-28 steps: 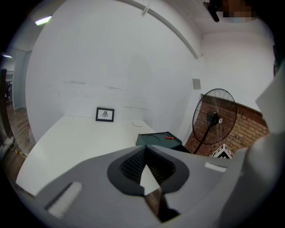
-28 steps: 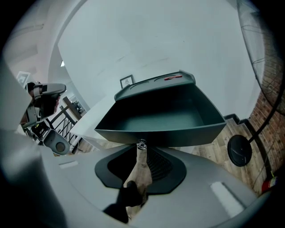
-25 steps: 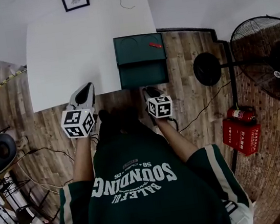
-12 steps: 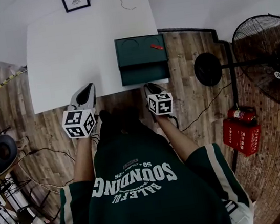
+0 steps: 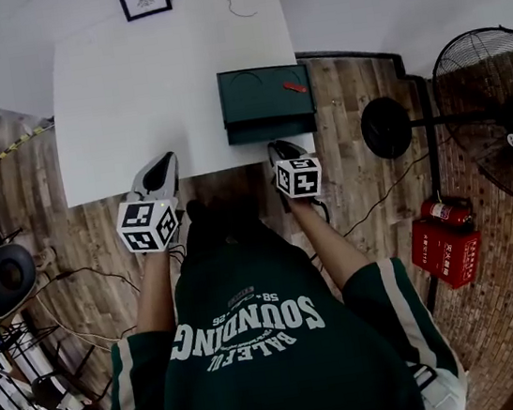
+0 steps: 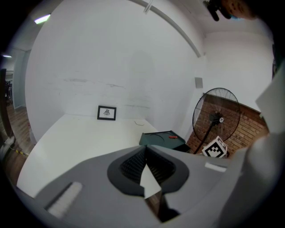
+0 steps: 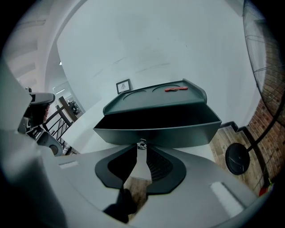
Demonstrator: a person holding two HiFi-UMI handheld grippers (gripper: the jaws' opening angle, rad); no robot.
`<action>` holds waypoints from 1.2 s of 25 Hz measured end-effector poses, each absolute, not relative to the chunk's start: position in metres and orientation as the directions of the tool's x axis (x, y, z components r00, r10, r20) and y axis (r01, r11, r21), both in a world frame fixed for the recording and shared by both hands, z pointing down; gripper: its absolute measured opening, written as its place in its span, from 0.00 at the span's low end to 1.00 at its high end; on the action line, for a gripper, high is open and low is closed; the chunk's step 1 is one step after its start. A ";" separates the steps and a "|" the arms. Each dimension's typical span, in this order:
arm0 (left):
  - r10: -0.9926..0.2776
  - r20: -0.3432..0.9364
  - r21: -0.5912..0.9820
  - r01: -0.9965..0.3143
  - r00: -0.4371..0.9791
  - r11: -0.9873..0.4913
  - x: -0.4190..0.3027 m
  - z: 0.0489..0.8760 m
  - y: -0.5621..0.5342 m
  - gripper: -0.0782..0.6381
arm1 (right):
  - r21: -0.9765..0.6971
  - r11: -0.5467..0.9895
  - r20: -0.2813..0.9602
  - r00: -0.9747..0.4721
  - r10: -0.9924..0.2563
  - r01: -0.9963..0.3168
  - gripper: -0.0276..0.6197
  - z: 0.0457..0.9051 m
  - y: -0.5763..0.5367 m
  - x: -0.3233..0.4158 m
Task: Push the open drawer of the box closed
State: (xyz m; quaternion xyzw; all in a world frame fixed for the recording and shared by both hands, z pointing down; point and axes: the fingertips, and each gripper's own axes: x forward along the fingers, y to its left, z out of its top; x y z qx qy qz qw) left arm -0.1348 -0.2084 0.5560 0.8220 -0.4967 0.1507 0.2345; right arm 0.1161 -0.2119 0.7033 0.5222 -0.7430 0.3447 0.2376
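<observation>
A dark green box (image 5: pixel 266 94) stands at the right edge of the white table (image 5: pixel 127 94), and its drawer (image 5: pixel 270 130) sticks out a short way toward me. In the right gripper view the drawer front (image 7: pixel 178 132) fills the middle, with a small metal knob (image 7: pixel 142 143) at its lower edge. My right gripper (image 5: pixel 280 149) is shut, its tips (image 7: pixel 141 147) right at that knob and against the drawer front. My left gripper (image 5: pixel 160 166) is shut too and hangs at the table's near edge, holding nothing (image 6: pixel 146 148).
A small red object (image 5: pixel 295 88) lies on the box top. A framed picture (image 5: pixel 145 1) leans at the table's far edge. A standing fan (image 5: pixel 500 118) and a red fire extinguisher (image 5: pixel 448 243) are on the wooden floor to the right. Cables run across the floor near my feet.
My right gripper has moved forward against the drawer front, and the drawer has slid well into the box. The left gripper has barely moved.
</observation>
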 end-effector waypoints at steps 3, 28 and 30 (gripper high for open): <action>-0.745 0.485 0.234 -0.889 0.458 -0.394 -0.139 0.556 -0.210 0.18 | -0.263 0.214 0.714 -0.339 -0.613 -0.941 0.15 0.703 -0.222 0.115; -0.754 0.495 0.236 -0.902 0.431 -0.361 -0.158 0.560 -0.199 0.18 | -0.255 0.214 0.695 -0.333 -0.637 -0.943 0.15 0.703 -0.258 0.111; -0.756 0.492 0.236 -0.902 0.432 -0.362 -0.157 0.559 -0.197 0.18 | -0.253 0.218 0.698 -0.334 -0.633 -0.942 0.15 0.703 -0.250 0.109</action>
